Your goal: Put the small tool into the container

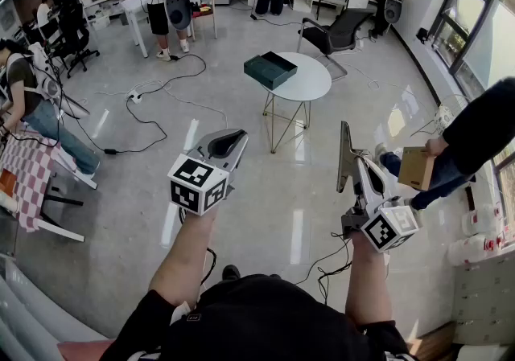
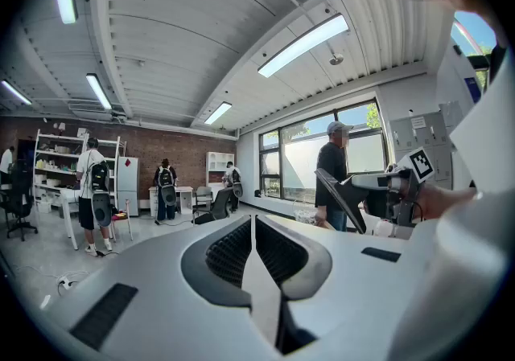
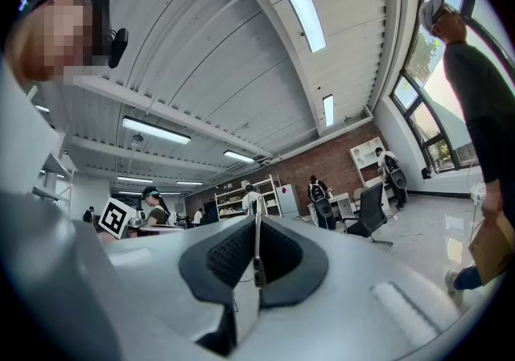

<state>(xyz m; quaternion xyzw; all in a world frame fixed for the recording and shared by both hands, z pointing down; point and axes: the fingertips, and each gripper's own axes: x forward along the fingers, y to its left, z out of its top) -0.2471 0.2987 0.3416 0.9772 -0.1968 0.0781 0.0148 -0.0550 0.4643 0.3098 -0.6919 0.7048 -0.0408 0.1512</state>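
Note:
A dark green open container (image 1: 270, 70) rests on the near-left part of a small round white table (image 1: 312, 81) a few steps ahead. No small tool shows in any view. My left gripper (image 1: 228, 142) is held up at chest height, well short of the table, jaws shut with nothing between them (image 2: 253, 221). My right gripper (image 1: 346, 129) is raised beside it, seen edge-on, jaws pressed together and empty (image 3: 257, 227). Both point toward the room, away from the floor. In the left gripper view, the right gripper (image 2: 333, 187) shows at the right.
A black office chair (image 1: 335, 32) stands behind the table. Cables (image 1: 145, 102) trail over the grey floor at left. A person carrying a cardboard box (image 1: 416, 168) stands close on the right. A checkered table (image 1: 24, 170) and seated person are at left; several people work at far benches.

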